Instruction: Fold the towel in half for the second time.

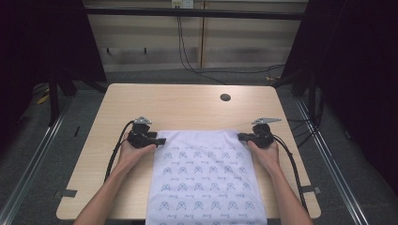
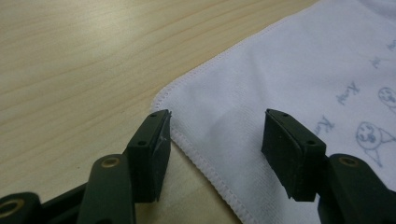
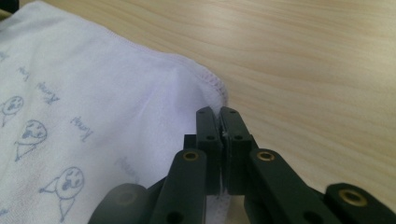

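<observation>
White printed cloth [image 1: 202,173] lies at the table's [image 1: 141,103] near edge and overhangs it; the right gripper [image 3: 219,116] pinches its far right corner, while the left gripper [image 2: 215,140] straddles the other, jaws spread. A lopsided lift may drag it askew.

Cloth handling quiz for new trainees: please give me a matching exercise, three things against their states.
Things:
1. left gripper
2. right gripper
3. printed cloth

States:
A. hangs over the table's near edge
B. jaws apart, astride a cloth corner
C. jaws shut on the cloth's edge

Pairs: 1-B, 2-C, 3-A
</observation>
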A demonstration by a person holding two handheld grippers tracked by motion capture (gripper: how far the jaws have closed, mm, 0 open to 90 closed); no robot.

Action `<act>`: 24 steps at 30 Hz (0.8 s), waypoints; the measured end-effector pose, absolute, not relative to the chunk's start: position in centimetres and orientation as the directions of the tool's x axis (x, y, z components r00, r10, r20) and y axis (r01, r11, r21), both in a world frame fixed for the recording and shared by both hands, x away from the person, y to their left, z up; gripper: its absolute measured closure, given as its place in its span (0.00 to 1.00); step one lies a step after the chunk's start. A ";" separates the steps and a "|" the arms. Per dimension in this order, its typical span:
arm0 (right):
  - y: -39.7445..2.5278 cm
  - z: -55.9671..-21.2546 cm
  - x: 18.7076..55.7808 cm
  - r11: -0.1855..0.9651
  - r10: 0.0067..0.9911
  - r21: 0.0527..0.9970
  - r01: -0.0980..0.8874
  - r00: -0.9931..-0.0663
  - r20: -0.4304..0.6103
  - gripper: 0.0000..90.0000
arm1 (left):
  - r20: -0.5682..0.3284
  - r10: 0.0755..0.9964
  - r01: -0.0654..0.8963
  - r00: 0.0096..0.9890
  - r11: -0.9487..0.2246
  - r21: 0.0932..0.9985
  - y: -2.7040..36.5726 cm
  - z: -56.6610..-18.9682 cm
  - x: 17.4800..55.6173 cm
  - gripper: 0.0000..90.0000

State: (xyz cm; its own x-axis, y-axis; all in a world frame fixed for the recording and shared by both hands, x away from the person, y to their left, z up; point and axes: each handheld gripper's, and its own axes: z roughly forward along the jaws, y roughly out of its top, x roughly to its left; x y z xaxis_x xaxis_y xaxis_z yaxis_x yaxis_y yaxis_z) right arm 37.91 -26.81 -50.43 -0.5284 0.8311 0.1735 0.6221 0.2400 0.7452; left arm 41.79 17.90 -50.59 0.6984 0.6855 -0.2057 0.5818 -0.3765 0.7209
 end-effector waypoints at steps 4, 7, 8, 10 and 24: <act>-26.2 -49.9 37.9 0.248 0.819 0.755 0.607 -0.547 0.171 0.98 | -0.187 0.692 0.571 0.698 -0.380 0.727 18.0 -50.7 41.8 0.64; -26.1 -49.7 37.8 0.243 0.817 0.758 0.605 -0.549 0.176 0.98 | -0.189 0.689 0.571 0.700 -0.380 0.728 18.2 -50.8 42.2 0.84; -26.2 -49.6 37.7 0.239 0.817 0.761 0.603 -0.548 0.177 0.98 | -0.210 0.680 0.578 0.702 -0.373 0.726 18.3 -50.8 42.3 0.91; -26.5 -49.1 37.7 0.222 0.819 0.773 0.595 -0.544 0.184 0.98 | -0.219 0.665 0.577 0.714 -0.382 0.722 18.5 -50.8 42.2 0.96; -28.4 -42.8 37.5 0.168 0.807 0.848 0.504 -0.564 0.175 0.99 | -0.254 0.618 0.493 0.744 -0.252 0.833 19.8 -44.2 40.7 0.98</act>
State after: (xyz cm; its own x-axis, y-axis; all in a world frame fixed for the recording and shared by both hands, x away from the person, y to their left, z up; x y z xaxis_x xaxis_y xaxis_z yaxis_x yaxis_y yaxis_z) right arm 37.49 -28.38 -42.78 -0.5637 0.8072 0.1750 0.5035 0.1679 0.8475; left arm 40.67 19.76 -44.15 0.7439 0.6184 -0.2535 0.4933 -0.2521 0.8325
